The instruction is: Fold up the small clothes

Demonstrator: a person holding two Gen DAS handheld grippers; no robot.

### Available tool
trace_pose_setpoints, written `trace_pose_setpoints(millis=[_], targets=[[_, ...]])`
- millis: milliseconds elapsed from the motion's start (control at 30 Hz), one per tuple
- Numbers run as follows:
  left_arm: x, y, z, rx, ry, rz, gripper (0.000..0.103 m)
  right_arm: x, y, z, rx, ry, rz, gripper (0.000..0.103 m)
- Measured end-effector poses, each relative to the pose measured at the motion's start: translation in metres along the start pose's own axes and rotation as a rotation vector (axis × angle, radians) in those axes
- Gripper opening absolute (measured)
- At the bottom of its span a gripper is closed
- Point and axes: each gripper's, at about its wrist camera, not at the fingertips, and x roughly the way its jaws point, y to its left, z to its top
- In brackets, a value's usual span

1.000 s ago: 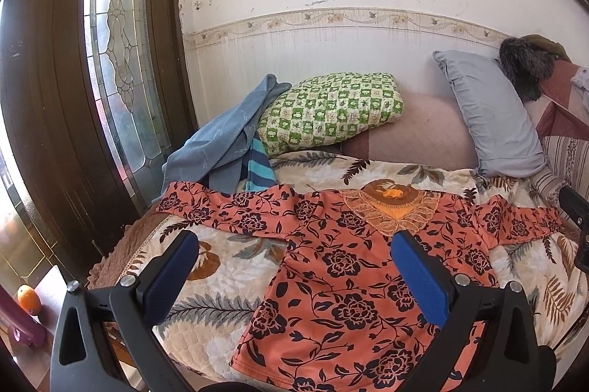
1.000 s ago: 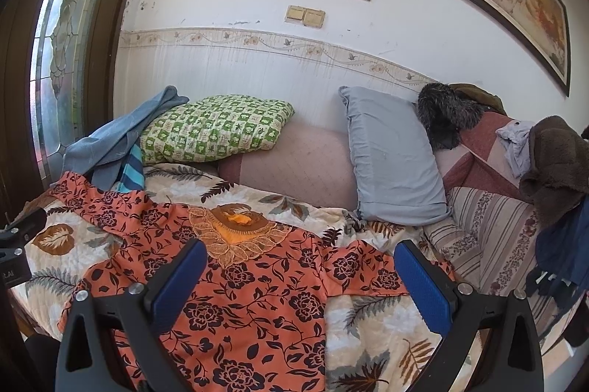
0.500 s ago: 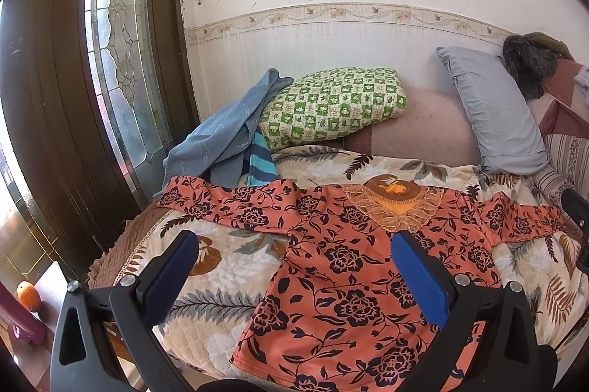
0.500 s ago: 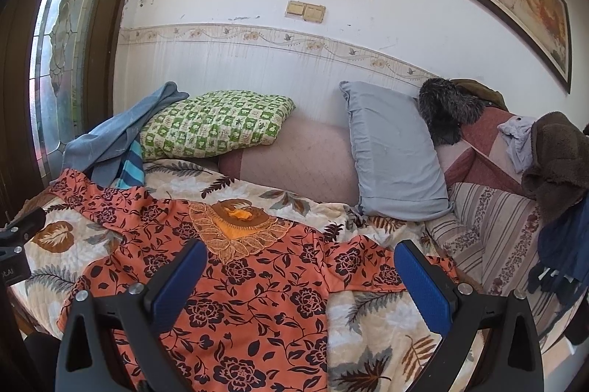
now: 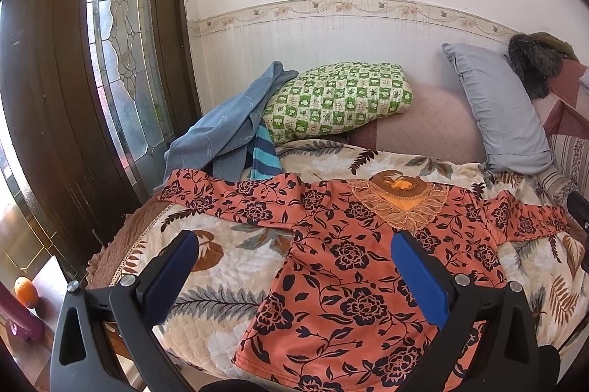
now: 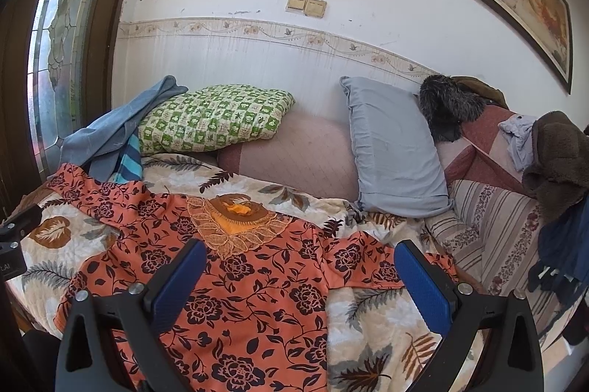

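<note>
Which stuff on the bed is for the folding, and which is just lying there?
For the folding:
- orange flowered top, spread flat on the bedcover
- left gripper, open
- right gripper, open

Just lying there:
- green checked pillow
- grey pillow
- blue cloth
- striped cloth
- brown fuzzy garment

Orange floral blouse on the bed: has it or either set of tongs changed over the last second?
Only the viewpoint shifted: in both wrist views the scene slid slightly down, so both cameras tipped up or drew back a little. Nothing was gripped or released. The left tongs and right tongs stay open and empty, and the orange floral blouse lies spread flat on the leaf-print bedspread, sleeves out, as before.
</note>
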Motion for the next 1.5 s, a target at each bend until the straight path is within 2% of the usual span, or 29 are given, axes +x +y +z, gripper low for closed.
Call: trace_pose_setpoints(millis=[167,267,400,500,567,633,700,800,900,967,1033,1133,1200,1300,1367,1500], targets=[[0.019,0.013,-0.001,-0.009,0.02,0.026,0.103,0.013,0.0,-0.002,-0.005,0.031,-0.007,0.103],[0.041,0.027,-0.003,0.001,0.039,0.052,0.103,0.03,-0.013,-0.006,0.009,0.062,-0.02,0.103],[0.096,0.065,-0.002,-0.007,0.101,0.085,0.103,0.074,-0.07,-0.019,0.081,0.135,-0.068,0.103],[0.158,0.104,-0.003,-0.068,0.201,0.124,0.103,0.121,-0.132,-0.046,0.149,0.212,-0.164,0.103],[0.199,0.131,-0.007,-0.121,0.264,0.201,0.103,0.155,-0.173,-0.072,0.172,0.271,-0.254,0.103],[0.228,0.155,-0.011,-0.15,0.268,0.309,0.103,0.185,-0.214,-0.102,0.202,0.354,-0.325,0.103],[0.25,0.171,-0.013,-0.162,0.288,0.407,0.103,0.207,-0.246,-0.129,0.256,0.422,-0.361,0.103],[0.262,0.176,-0.013,-0.193,0.301,0.438,0.103,0.217,-0.27,-0.15,0.328,0.454,-0.376,0.103],[0.261,0.152,-0.011,-0.184,0.287,0.397,0.103,0.22,-0.262,-0.148,0.362,0.425,-0.33,0.103],[0.256,0.124,-0.008,-0.147,0.279,0.344,0.103,0.224,-0.238,-0.135,0.352,0.404,-0.286,0.103],[0.248,0.094,-0.005,-0.12,0.273,0.295,0.103,0.23,-0.217,-0.123,0.351,0.382,-0.226,0.103],[0.227,0.047,0.001,-0.088,0.23,0.194,0.103,0.242,-0.202,-0.116,0.402,0.399,-0.102,0.103],[0.213,0.015,0.003,-0.077,0.197,0.108,0.103,0.248,-0.212,-0.119,0.485,0.377,-0.053,0.103],[0.208,-0.034,0.004,-0.063,0.204,-0.074,0.103,0.261,-0.25,-0.136,0.645,0.359,-0.03,0.102],[0.209,-0.067,0.001,-0.041,0.201,-0.143,0.103,0.271,-0.278,-0.149,0.729,0.352,-0.044,0.099],[0.219,-0.125,-0.002,0.012,0.187,-0.227,0.103,0.291,-0.319,-0.165,0.775,0.347,-0.068,0.098]])
